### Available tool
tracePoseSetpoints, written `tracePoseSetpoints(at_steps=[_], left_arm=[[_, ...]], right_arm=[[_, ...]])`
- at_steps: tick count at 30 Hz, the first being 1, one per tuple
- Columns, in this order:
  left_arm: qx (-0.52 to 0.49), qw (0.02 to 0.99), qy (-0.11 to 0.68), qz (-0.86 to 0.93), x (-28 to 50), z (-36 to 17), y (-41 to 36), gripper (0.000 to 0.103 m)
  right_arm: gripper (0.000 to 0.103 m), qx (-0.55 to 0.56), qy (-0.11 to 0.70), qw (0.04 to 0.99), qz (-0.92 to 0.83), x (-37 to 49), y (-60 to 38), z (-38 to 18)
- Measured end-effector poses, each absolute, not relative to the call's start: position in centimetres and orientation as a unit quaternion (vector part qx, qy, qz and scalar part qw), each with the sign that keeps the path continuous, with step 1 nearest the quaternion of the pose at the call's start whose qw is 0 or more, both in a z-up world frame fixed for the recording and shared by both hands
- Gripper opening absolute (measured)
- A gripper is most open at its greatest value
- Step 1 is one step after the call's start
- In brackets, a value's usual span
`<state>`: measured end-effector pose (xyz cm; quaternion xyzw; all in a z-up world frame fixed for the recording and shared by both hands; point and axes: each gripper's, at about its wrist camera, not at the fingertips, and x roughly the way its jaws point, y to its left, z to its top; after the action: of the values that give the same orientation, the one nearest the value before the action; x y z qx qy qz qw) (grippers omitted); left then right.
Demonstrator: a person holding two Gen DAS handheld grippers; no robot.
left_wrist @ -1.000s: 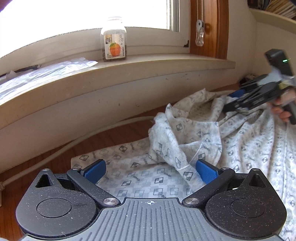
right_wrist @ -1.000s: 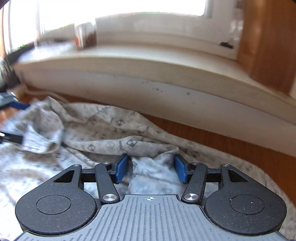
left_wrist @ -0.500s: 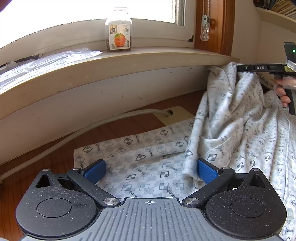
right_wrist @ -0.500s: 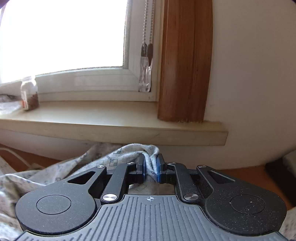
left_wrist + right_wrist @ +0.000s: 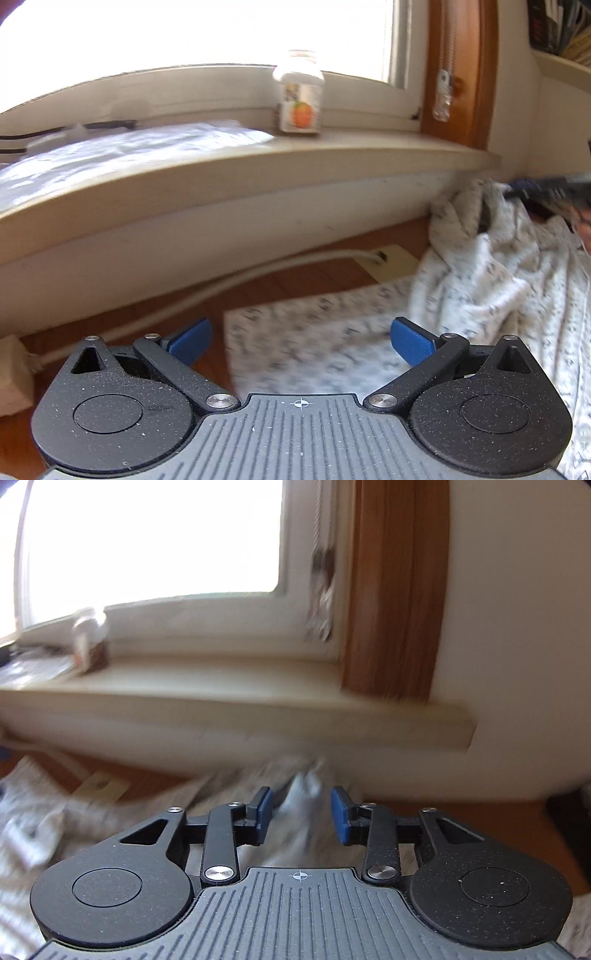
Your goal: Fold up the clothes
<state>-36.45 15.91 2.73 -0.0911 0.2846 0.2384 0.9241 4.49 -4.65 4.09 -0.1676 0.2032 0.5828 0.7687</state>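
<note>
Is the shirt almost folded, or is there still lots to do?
Lots to do. One end of the patterned garment lies flat on the wooden surface; the rest is bunched up at the right. The right gripper has just been opening its jaws, with a ridge of cloth between them but not pinched. The left gripper is open above the flat part. No neat fold shows yet.

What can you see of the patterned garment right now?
The garment is thin white fabric printed with small dark square motifs, blurred here. One part lies flat on the wooden floor between the open left hand-held gripper; the rest rises in crumpled folds toward the right hand-held gripper. Its jaws have just been opening; a bunched fold sits between the blue pads, apparently no longer pinched.
</note>
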Motion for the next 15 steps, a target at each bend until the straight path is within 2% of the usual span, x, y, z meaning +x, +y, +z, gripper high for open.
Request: tracePoseSetpoints(at_steps=[2,5,8,9,10,11,13,14,15], left_arm=[[-0.093,0.923,0.287,0.240,-36.5,2.9,16.5,0.098],[-0.123,0.922,0.290,0.224,-36.2,2.7,17.7,0.087],[-0.124,0.914,0.304,0.238,-35.5,2.0,18.3,0.067],[-0.119,0.912,0.307,0.245,-35.3,1.8,18.3,0.056],[-0.114,0.910,0.309,0.252,-35.2,1.6,18.4,0.046],[-0.115,0.911,0.306,0.254,-35.4,1.6,18.4,0.022],[-0.118,0.914,0.290,0.258,-36.1,1.8,18.5,0.012],[-0.120,0.917,0.278,0.260,-36.5,2.0,18.5,0.004],[-0.122,0.919,0.261,0.269,-37.0,2.5,18.5,0.004]], right_arm=[[0.043,-0.178,0.220,0.756,0.590,4.3,-4.3,3.3],[0.047,-0.168,0.233,0.747,0.599,4.6,-3.5,2.9],[0.047,-0.177,0.249,0.745,0.593,4.2,-2.8,2.9],[0.045,-0.182,0.252,0.745,0.590,4.2,-2.6,2.9],[0.023,-0.184,0.247,0.748,0.589,4.1,-2.3,3.0],[0.008,-0.178,0.237,0.753,0.588,4.1,-2.4,3.1],[0.008,-0.164,0.215,0.765,0.585,4.1,-2.5,3.5],[0.008,-0.150,0.194,0.776,0.581,4.1,-2.9,3.7],[0.008,-0.137,0.171,0.787,0.577,3.8,-3.3,3.7]])
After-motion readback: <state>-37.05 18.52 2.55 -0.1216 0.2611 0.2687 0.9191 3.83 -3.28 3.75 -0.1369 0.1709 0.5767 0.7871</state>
